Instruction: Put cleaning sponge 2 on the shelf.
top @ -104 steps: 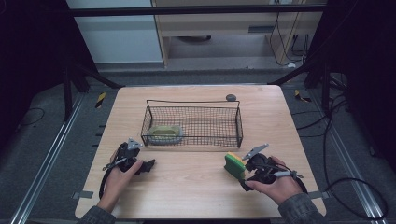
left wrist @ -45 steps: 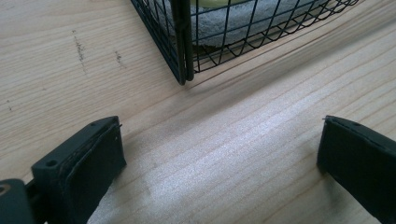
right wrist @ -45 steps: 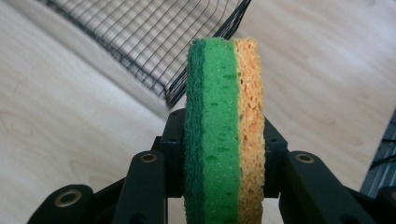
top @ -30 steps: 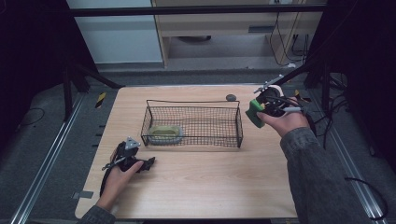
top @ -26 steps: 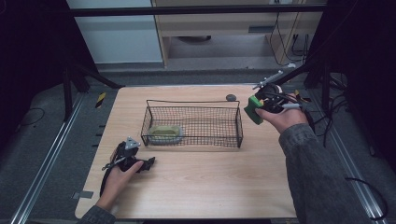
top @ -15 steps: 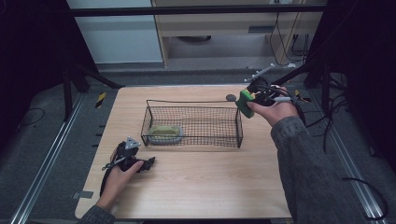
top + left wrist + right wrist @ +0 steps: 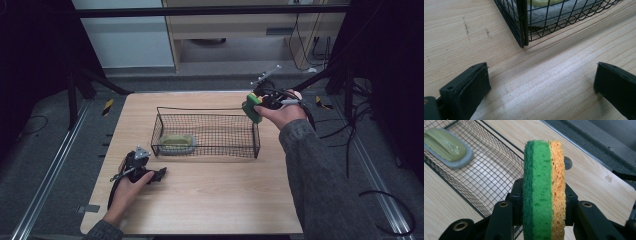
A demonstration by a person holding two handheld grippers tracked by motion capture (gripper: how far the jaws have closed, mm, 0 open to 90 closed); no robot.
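My right gripper (image 7: 257, 104) is shut on a green and yellow sponge (image 7: 544, 187) and holds it on edge in the air above the right end of the black wire basket (image 7: 256, 131). The sponge (image 7: 251, 107) hangs just over the basket's right wall. Inside the basket at its left end lies a pale green scrubber on a grey pad (image 7: 176, 143), which appears again as the scrubber (image 7: 447, 147). My left gripper (image 7: 161, 174) rests on the table in front of the basket's left corner, open, with bare wood between its fingers (image 7: 471, 86). The basket corner (image 7: 522, 27) stands just ahead of it.
The wooden table (image 7: 215, 195) has free room in front of the basket. A small dark round spot (image 7: 567, 163) sits on the table beyond the sponge. Dark floor, metal rails and cables surround the table; a cabinet stands behind it.
My right gripper carried the sponge from the table's front right up and back, then leftward to the basket's right end. The left gripper has stayed put.
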